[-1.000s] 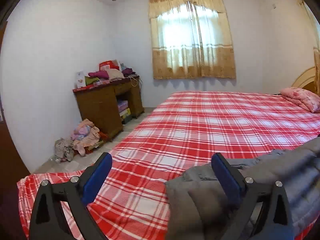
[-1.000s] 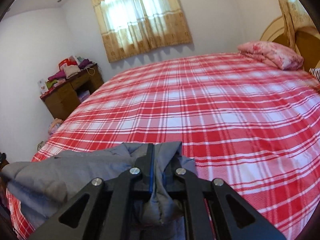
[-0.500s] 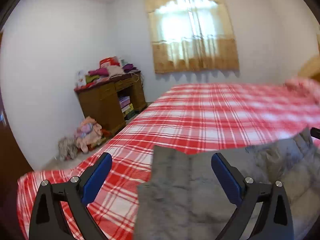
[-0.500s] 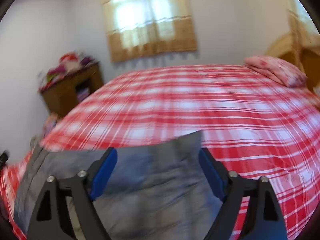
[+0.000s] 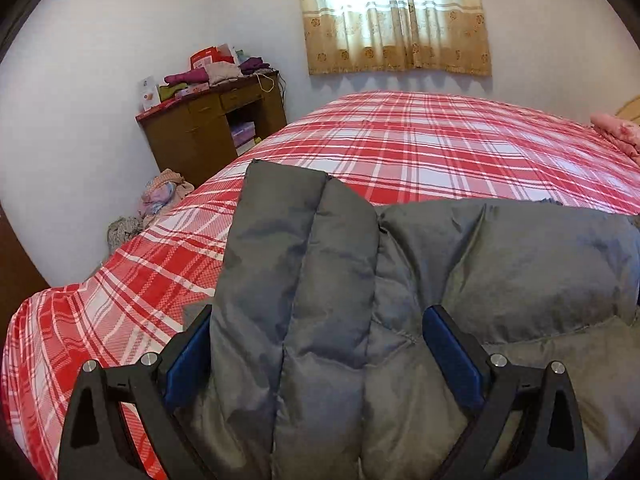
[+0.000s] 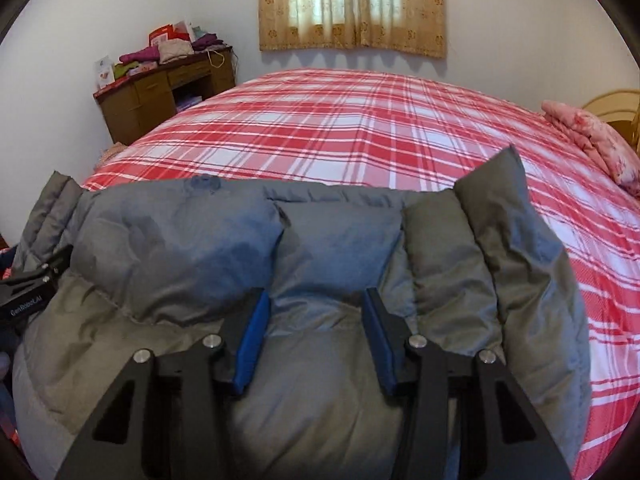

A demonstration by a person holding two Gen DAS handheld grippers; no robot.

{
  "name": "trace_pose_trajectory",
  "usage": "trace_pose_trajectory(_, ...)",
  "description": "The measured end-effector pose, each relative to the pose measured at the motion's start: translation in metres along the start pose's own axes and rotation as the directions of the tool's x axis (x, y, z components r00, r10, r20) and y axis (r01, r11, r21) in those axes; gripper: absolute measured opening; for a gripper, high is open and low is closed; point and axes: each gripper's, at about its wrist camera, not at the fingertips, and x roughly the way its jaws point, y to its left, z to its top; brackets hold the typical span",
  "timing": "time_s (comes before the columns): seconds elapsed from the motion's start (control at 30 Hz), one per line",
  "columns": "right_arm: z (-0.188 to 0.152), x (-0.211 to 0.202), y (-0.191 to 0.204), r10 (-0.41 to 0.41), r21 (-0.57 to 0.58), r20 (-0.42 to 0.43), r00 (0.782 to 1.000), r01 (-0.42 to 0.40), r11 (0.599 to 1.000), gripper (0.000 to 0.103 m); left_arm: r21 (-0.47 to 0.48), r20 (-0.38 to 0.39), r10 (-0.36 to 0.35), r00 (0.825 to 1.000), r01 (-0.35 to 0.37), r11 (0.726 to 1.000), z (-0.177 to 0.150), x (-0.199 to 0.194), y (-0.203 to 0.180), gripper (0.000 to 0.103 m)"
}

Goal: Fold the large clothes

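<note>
**Grey padded coat lying across the near end of a red checked bed**

A grey padded coat is lying across the near end of a bed that is wearing a red and white checked cover. One quilted section is lying folded over the rest at each end of the coat.

The left claw is hanging over the left folded section. Its blue pads are standing wide apart on either side of the padded fabric. The left pad is sitting at the fabric's edge and is partly hidden by it. Whether the pads are pressing the coat cannot be told.

The right claw is sitting low over the middle of the coat, with a puffed ridge of grey fabric lying between its blue pads. Its jaws have just been closing and are standing partly apart. The pads are not visibly squeezing the fabric.

At the far left of the right wrist view, the black frame of the left claw is resting against the coat.

A pink pillow is lying at the far right of the bed. A wooden desk piled with clothes is standing against the wall to the left. A curtained window is glowing behind the bed.
</note>
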Motion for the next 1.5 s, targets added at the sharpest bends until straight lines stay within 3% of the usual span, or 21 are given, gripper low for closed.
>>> trace_pose_trajectory(0.63,-0.004,0.020,-0.007,0.003,0.048,-0.040,0.999,-0.001,0.999,0.053,0.043,-0.120,0.001,0.993,0.004,0.999,-0.002,0.032,-0.011,0.102)
trace_pose_trajectory(1.5,-0.005,0.030,-0.005,-0.054,0.013,-0.083,0.995,0.055,0.998,0.054,0.074,-0.135,0.030,0.990,-0.020,0.997,-0.003,0.038,-0.018,0.102)
